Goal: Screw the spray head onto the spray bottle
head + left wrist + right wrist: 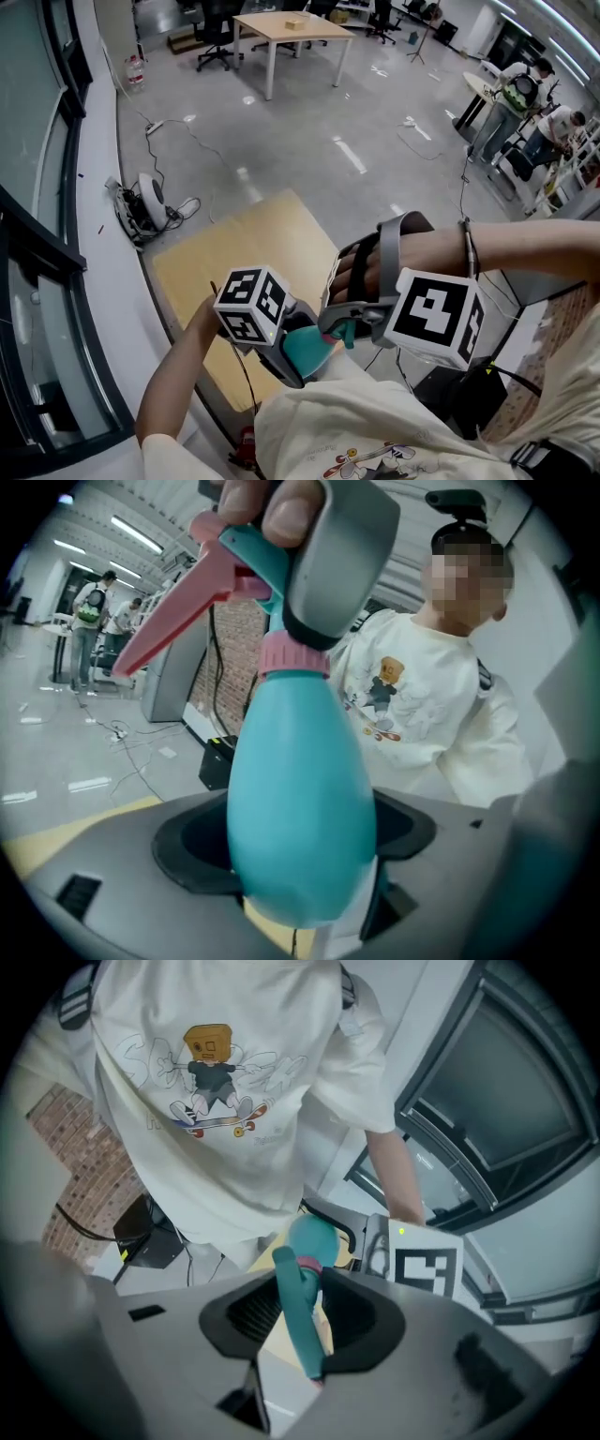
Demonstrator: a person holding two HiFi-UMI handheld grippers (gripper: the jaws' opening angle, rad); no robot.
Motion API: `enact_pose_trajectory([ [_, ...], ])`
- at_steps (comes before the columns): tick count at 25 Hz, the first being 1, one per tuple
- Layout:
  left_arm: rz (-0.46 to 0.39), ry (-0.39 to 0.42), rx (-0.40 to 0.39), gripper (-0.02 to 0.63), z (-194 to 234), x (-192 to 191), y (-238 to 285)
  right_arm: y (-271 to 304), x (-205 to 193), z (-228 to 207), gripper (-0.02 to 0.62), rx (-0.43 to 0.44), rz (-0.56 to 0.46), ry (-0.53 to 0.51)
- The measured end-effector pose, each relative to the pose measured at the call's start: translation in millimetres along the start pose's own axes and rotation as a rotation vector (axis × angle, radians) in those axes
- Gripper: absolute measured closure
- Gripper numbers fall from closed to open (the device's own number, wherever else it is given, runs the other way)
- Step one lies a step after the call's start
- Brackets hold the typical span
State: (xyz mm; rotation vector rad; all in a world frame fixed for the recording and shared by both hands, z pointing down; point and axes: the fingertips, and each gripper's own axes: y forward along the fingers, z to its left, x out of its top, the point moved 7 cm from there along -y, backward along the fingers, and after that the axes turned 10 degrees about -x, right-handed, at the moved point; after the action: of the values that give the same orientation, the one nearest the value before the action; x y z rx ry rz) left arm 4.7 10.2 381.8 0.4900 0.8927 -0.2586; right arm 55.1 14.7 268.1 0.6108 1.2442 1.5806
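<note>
A teal spray bottle (300, 799) stands upright between the jaws of my left gripper (300, 892), which is shut on its wide body. A pink collar (293, 655) rings the neck, and on it sits the teal spray head (258, 550) with a pink trigger (173, 611) pointing left. My right gripper (305, 1321) comes down from above, its jaws shut on the spray head (302, 1326), with the bottle (312, 1239) beyond. In the head view both grippers meet close to my chest, the left gripper (298, 361) under the right gripper (342, 330); the bottle (307, 352) shows only partly.
A yellow wooden table (253, 253) lies below the grippers, beside a window wall (47, 234) on the left. Cables and a small device (150, 202) lie on the grey floor. A larger table (291, 28) and people (525, 103) are far off.
</note>
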Motion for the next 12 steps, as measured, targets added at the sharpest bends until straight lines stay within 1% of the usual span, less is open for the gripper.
enact_pose_trajectory([
  [1,-0.006,-0.009,0.054,0.193,4,0,-3,1,-5,0,0.468,0.009,0.025,0.043],
  [3,-0.019,-0.035,0.189,0.193,12,1,-11,3,-17,-3,0.468,0.028,0.077,0.155],
  [8,-0.036,-0.071,0.592,0.193,28,1,-33,5,-50,-13,0.469,0.032,0.144,0.449],
  [12,0.004,-0.129,0.912,0.192,36,2,-48,5,-73,-22,0.469,0.026,0.175,0.68],
])
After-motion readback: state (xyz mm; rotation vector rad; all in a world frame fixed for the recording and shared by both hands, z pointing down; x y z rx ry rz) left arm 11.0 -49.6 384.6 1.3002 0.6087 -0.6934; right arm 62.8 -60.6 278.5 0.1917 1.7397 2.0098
